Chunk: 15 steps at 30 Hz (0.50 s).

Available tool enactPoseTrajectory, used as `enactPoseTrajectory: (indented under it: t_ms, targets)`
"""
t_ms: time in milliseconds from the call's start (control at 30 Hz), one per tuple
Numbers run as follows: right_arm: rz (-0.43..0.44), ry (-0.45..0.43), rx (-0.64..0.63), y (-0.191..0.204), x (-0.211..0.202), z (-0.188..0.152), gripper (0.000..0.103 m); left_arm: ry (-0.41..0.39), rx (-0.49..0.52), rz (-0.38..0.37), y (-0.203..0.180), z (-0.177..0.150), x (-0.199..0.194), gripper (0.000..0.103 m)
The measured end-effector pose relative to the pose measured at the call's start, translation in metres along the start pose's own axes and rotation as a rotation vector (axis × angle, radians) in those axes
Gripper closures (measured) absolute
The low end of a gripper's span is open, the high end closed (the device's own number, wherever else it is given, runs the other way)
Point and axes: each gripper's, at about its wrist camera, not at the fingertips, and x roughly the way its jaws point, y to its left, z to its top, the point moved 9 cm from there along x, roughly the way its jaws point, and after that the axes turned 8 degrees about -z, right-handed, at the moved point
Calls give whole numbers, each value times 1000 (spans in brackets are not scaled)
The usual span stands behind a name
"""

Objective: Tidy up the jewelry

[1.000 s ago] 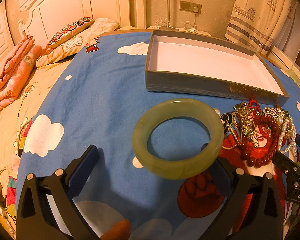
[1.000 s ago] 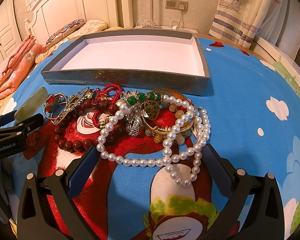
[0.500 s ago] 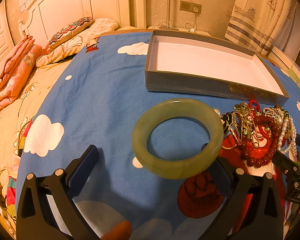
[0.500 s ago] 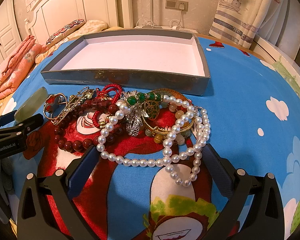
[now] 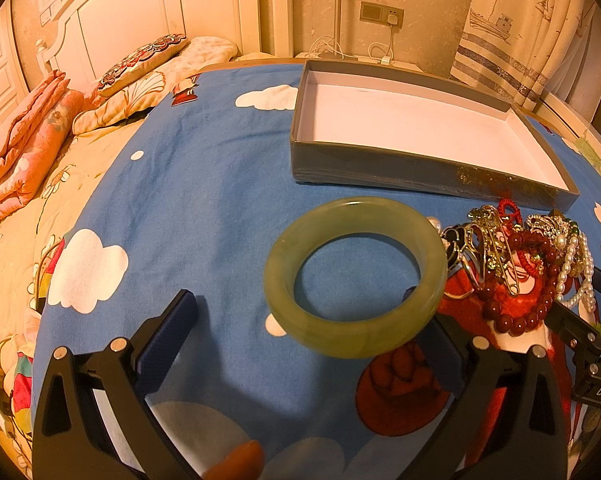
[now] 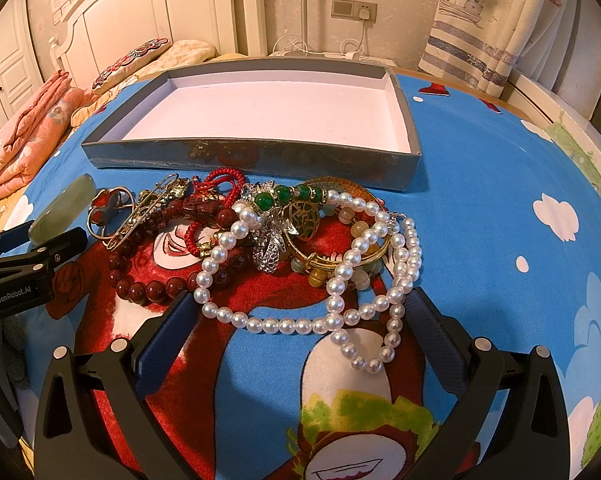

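Note:
A pale green jade bangle [image 5: 356, 276] hangs over my left gripper's right finger, above the blue bedspread; its edge also shows in the right wrist view [image 6: 62, 208]. My left gripper [image 5: 308, 340] is open with wide jaws. A pile of jewelry [image 6: 284, 236] lies in front of an empty grey tray [image 6: 256, 158]: pearl strands [image 6: 340, 276], dark red beads [image 6: 148, 288], a gold bangle, green beads, a silver brooch. The pile also shows in the left wrist view [image 5: 528, 264], as does the tray [image 5: 420, 172]. My right gripper [image 6: 300, 336] is open and empty just short of the pearls.
Pillows [image 5: 140, 64] and a folded pink quilt [image 5: 20, 140] lie at the left by the headboard. A curtain [image 5: 520, 32] hangs at the back right. The bed's right edge [image 6: 572, 140] runs past the tray.

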Motion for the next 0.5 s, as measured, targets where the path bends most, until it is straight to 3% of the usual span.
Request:
enactPoseTrajectory:
  t_ms: [500]
  targets:
    - [88, 64, -117, 3, -8, -13, 4, 0, 0, 0, 0, 0, 0, 2]
